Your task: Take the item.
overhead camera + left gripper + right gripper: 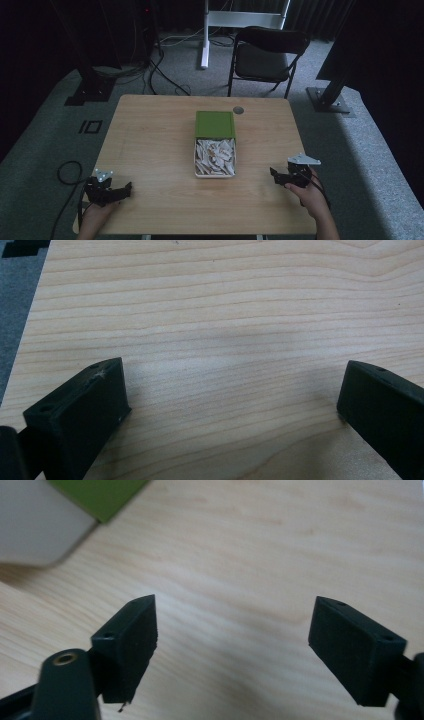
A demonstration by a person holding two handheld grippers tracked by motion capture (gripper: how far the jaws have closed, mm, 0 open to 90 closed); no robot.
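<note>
A white box [215,159] full of pale flat pieces sits mid-table, and its green lid [215,124] lies just behind it. My left gripper [125,190] rests near the table's front left corner, held by a hand. Its jaws stand wide apart over bare wood in the left gripper view [232,390]. My right gripper [276,175] is near the front right edge and points toward the box. In the right gripper view [232,630] its jaws are open with nothing between them. The box's white corner [35,525] and the green lid [97,495] show at upper left.
The wooden table [150,145] has a small round grey disc [238,110] behind the lid. A black folding chair [265,55] stands beyond the far edge. Cables [67,172] lie on the grey carpet at the left.
</note>
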